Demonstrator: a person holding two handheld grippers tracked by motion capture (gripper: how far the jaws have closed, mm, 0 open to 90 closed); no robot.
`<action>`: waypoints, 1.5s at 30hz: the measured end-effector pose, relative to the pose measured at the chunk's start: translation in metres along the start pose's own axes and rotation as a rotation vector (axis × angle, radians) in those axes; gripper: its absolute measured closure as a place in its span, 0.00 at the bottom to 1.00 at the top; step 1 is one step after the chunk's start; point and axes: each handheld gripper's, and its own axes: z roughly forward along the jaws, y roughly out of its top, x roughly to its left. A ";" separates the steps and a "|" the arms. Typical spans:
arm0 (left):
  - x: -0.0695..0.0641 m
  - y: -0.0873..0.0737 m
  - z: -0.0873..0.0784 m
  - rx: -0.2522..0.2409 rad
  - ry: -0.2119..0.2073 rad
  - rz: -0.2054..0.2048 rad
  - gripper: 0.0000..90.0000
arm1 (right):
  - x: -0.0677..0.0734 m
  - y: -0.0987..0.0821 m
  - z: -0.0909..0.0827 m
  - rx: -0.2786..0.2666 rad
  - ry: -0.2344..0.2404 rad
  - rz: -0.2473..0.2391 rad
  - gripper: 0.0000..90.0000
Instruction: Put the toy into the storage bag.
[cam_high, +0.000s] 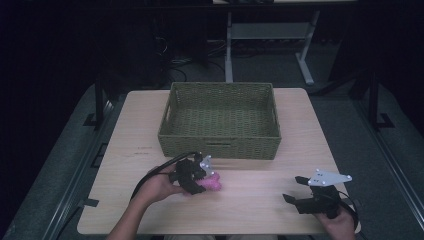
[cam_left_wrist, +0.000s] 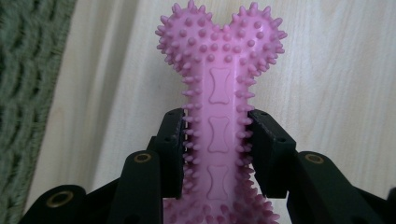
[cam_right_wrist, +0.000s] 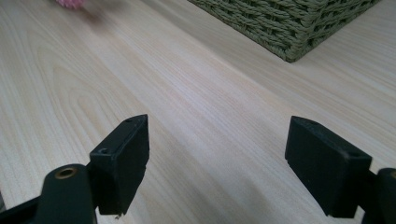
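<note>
Pink bone toy lies on the table, just in front of the basket. Left gripper squeezes its middle, likely to lift it in. Right gripper rests wide apart, holding nothing, out of the way.

Basket just beyond; bare tabletop between.

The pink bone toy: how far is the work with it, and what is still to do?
Done: the left gripper has its jaws closed on the shaft of the pink bone toy. In hand: the toy seems to lie on the table, in front of the green basket. Left: probably lifting it and placing it in the basket, which looks empty. The right gripper waits open above bare wood.
</note>
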 end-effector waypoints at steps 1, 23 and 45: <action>0.000 0.000 0.000 0.000 0.000 0.000 0.66 | 0.000 0.000 0.000 0.000 0.000 0.000 0.24; 0.023 0.014 -0.048 -0.041 -0.038 0.017 0.66 | -0.002 0.000 0.001 0.003 -0.003 0.011 0.23; 0.055 0.035 -0.085 -0.070 -0.070 0.041 0.66 | -0.008 -0.002 0.002 -0.002 -0.006 0.039 0.23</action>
